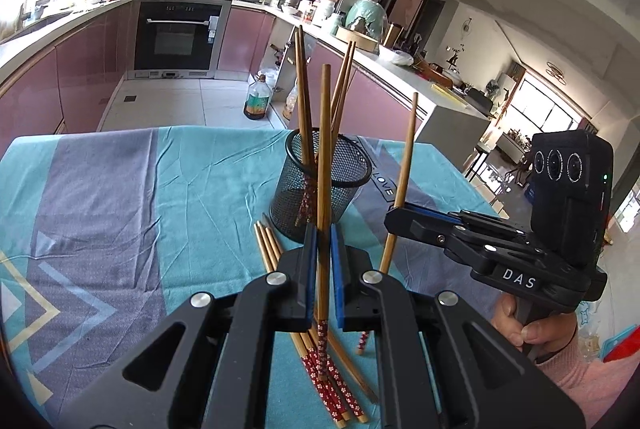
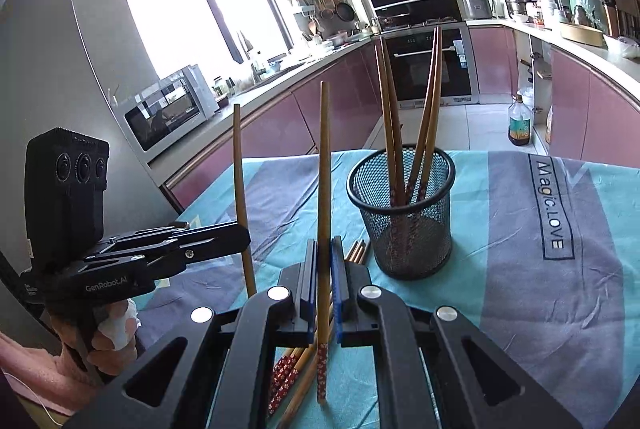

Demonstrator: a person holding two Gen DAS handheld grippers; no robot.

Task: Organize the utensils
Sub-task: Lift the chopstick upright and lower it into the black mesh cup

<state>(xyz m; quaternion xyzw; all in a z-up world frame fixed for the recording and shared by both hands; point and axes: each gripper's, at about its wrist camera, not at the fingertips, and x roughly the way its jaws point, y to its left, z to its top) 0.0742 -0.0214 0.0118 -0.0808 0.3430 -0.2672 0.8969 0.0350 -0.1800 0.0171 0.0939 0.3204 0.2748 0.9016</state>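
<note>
Teal tablecloth (image 1: pixel 180 173): four chopsticks (image 2: pixel 394 117) in cup (image 2: pixel 404 225)

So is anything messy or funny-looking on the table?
Yes. A few chopsticks lie loose on the tablecloth beside the mesh cup, not in it. Those in the cup lean apart.

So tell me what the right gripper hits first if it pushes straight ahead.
Probably the black mesh cup, slightly right of the right gripper line; depth is uncertain. The upright chopstick in its jaws would likely reach the rim first.
</note>
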